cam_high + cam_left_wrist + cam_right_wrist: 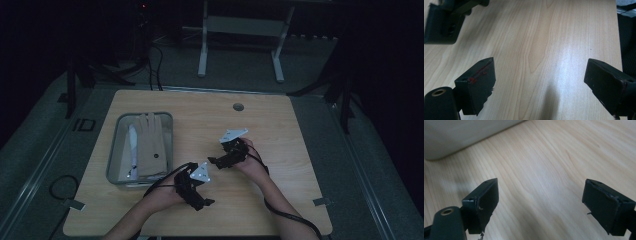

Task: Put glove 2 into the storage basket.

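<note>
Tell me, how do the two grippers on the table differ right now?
The left gripper sits nearer the person, pointing away from the tray; the right gripper is farther up the table, pointing toward the tray. Both are black, open wide, holding nothing.

A tray (116,150) sits on the table (280,125) toward nine o'clock, with gloves (151,140) lying inside it. The left gripper (205,202) rests near six o'clock, just off the tray's near right corner; the right gripper (214,160) lies beyond it toward the centre, at roughly one o'clock from the left. A round hole (238,107) marks the table's twelve o'clock edge.
</note>
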